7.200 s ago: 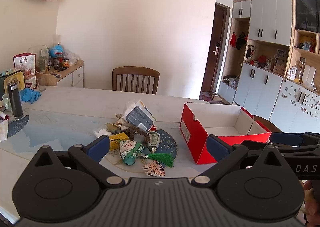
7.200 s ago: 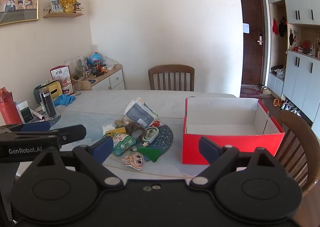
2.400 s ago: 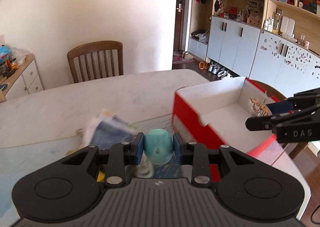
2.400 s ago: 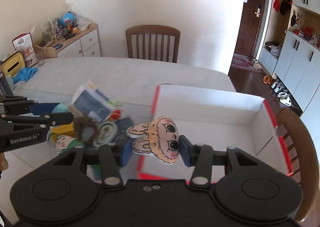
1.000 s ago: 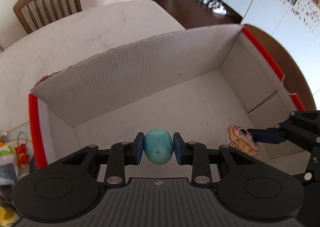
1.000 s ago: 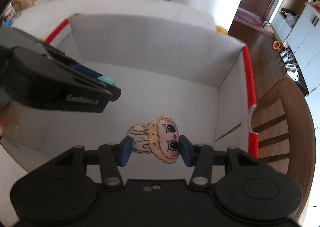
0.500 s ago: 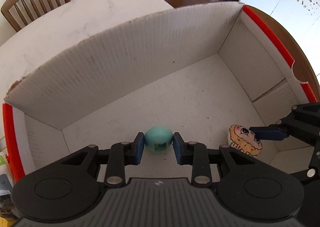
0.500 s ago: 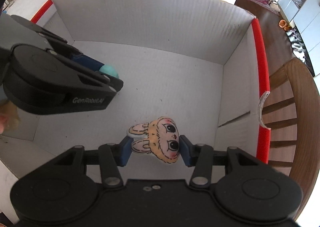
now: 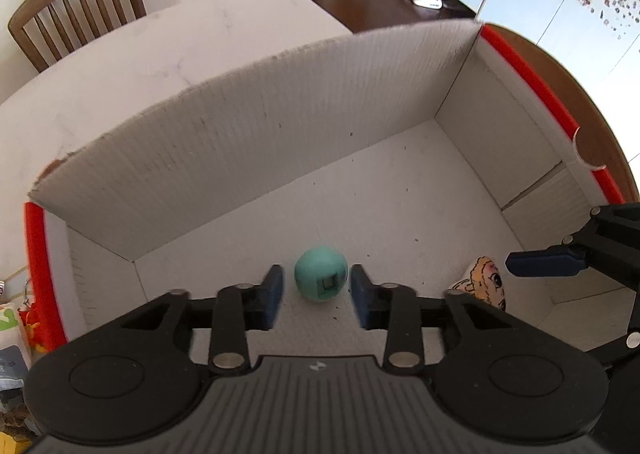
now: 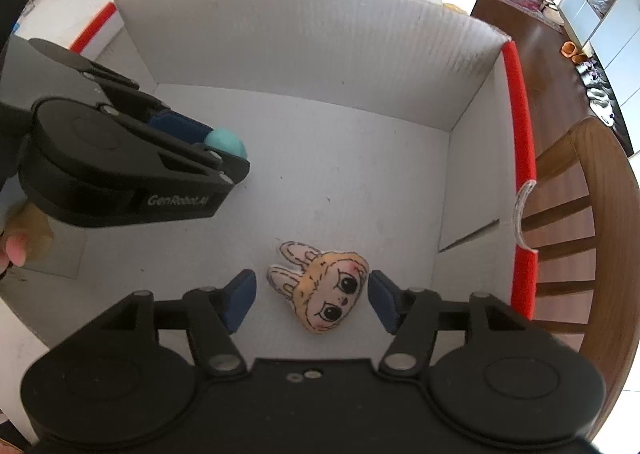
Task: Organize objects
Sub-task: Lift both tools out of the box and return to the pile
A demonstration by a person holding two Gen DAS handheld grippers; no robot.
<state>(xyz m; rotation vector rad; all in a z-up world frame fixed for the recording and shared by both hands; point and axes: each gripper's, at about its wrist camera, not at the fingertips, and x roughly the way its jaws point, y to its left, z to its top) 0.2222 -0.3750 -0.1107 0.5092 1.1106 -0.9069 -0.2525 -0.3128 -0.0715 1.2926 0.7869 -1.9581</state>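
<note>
Left jaws: our left gripper (image 9: 316, 296) is opening; the teal ball (image 9: 321, 279) sits between the pads with a gap on each side, so it is let go.
Right jaws: our right gripper (image 10: 311, 300) is opening too; the bunny charm (image 10: 326, 288) lies flat between the pads, clear of both.
Ball: on the floor of the box (image 9: 280, 126), near its near-left part, just ahead of our left fingers.
Charm: on the box floor toward the near right, face up, ears pointing left.
Spacing: ball and charm lie apart, with our left gripper (image 10: 224, 168) between them in the right wrist view.
Box: white inside, red rim, open top, on the table (image 9: 168, 54).
Step in hand: we judge this the release of both items into the box.
Doing it well: we should let the jaws spread fully before lifting, then rise straight up so no pad drags the charm or nudges the ball.
Risk: the ball looks round and may roll once free; a slow, level withdrawal helps.
Left over: more clutter (image 9: 14, 330) shows at the far left, outside the box.
</note>
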